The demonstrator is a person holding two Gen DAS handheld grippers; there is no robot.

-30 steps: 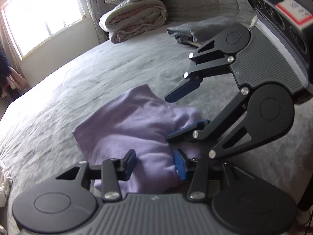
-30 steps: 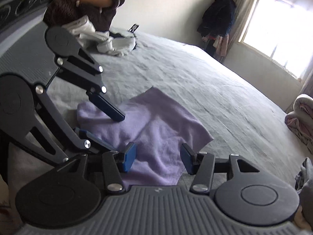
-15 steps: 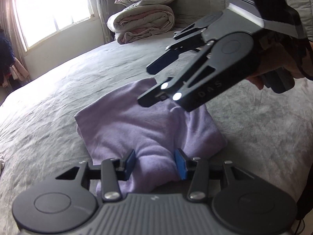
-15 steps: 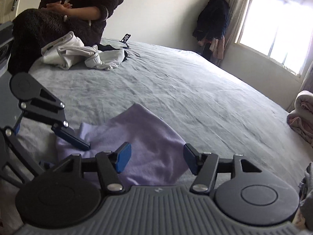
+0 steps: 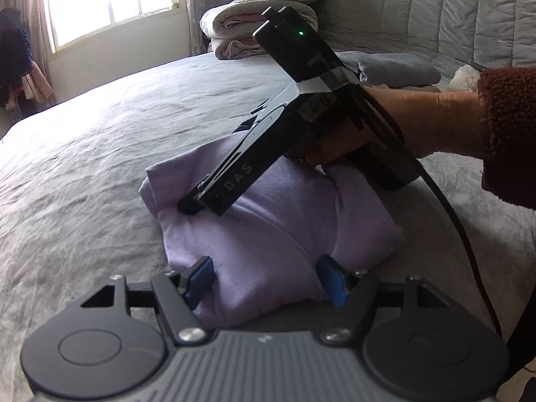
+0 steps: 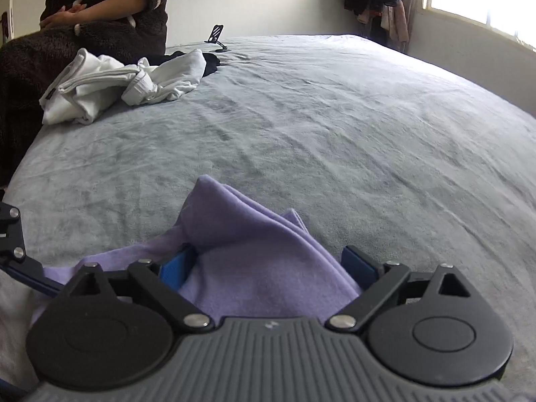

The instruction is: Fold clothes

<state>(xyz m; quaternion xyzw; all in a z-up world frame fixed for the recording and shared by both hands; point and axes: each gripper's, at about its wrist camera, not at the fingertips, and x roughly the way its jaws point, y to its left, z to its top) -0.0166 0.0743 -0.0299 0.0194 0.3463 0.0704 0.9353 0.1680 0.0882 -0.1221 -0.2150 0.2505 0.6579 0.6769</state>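
On the grey bed [image 6: 335,127] the purple garment [image 5: 268,234] lay as a thick, layered bundle near the edge, and both claws were at it from different sides. Its longer run went from the near edge, at the left claw [image 5: 264,283], back toward a raised corner [image 6: 207,184] farther onto the bed. The left claw hovered at the near edge with its blue pads spread wide, the cloth lying between and just ahead of them; whether the pads touched the cloth could not be told. The right claw [image 6: 268,268] had come down from the right side, angled steeply, its tip pressed into the top of the bundle toward the far left corner. Seen from its own camera, its pads stood wide with folded layers bunched up between them, not pinched. Judged from that, the right claw was the nearer one to the far corner and the left to the near hem. A white heap of clothes [image 6: 124,83] lay well apart across the bed, beside a seated person [image 6: 100,16].
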